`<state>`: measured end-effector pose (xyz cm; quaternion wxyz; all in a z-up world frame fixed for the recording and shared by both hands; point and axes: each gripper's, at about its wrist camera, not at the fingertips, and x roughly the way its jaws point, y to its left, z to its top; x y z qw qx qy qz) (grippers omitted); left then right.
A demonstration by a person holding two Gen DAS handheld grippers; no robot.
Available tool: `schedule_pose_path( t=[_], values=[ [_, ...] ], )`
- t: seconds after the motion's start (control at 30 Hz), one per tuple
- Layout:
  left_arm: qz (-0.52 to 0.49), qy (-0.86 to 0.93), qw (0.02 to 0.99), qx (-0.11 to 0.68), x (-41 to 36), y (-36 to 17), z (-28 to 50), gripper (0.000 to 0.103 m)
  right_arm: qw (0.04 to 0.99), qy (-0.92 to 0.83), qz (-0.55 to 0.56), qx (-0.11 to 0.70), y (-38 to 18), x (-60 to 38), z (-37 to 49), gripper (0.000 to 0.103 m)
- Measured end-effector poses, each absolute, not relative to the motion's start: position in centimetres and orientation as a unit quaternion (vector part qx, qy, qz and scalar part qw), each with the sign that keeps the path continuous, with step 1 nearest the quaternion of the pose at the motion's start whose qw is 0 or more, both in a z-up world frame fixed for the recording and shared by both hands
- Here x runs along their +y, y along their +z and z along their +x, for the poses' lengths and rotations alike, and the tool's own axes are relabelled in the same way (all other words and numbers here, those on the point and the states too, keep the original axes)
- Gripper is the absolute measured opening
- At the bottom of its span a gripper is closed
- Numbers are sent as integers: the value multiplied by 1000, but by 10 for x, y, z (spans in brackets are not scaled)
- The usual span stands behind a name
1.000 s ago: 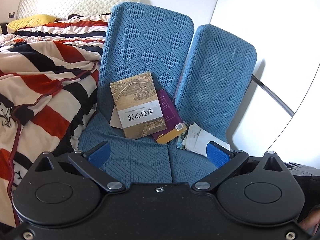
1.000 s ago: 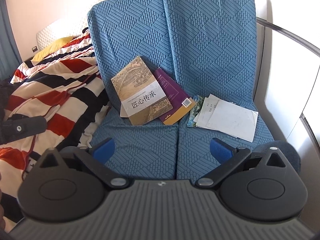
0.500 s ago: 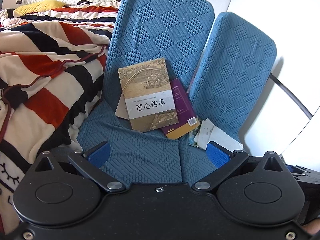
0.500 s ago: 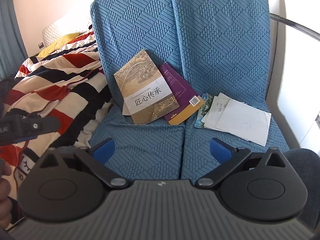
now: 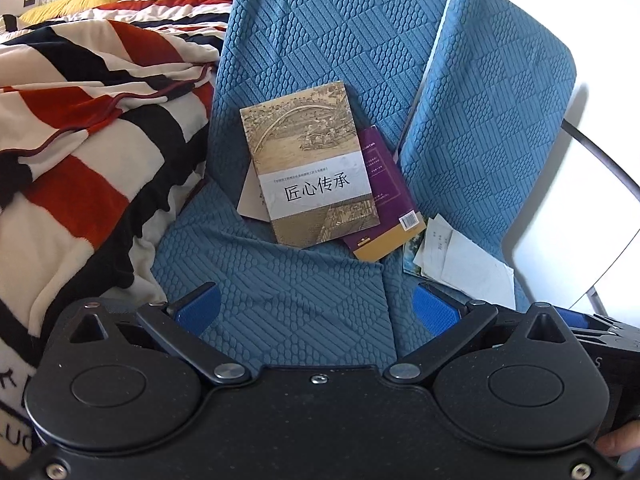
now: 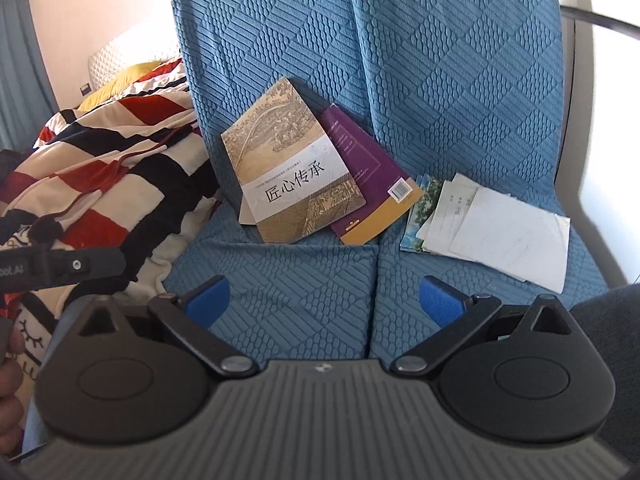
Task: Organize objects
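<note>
— Hanging nearest the lens, the left gripper (image 5: pixel 316 306) has its blue pads spread wide with nothing between them, over the front of the left seat cushion (image 5: pixel 288 292). Same for the other?

— Yes, the right gripper (image 6: pixel 325 300) is released too, empty, above the seam between the two blue seats (image 6: pixel 376 280).

— Where do the things lie?

— From the right wrist view, at twelve o'clock, a tan book (image 6: pixel 290 168) with a white title band leans against the left backrest, overlapping a purple book (image 6: pixel 372 184) at one o'clock. A loose stack of papers (image 6: pixel 504 232) lies flat on the right seat at two o'clock, just beside the purple book.

— Further off?

— A striped blanket (image 6: pixel 112 176) at ten o'clock, and a yellow pillow (image 5: pixel 68 4) beyond it.
</note>
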<state>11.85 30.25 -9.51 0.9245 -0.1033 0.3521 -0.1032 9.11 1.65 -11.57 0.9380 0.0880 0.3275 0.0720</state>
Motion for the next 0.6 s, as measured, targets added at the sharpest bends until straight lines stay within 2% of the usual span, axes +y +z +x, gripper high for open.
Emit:
schedule_pose_path(
  t=[0.6],
  values=[
    [-128, -97, 923, 350, 300, -145, 174, 102, 946, 92, 63, 306, -149, 16, 147, 103]
  ],
)
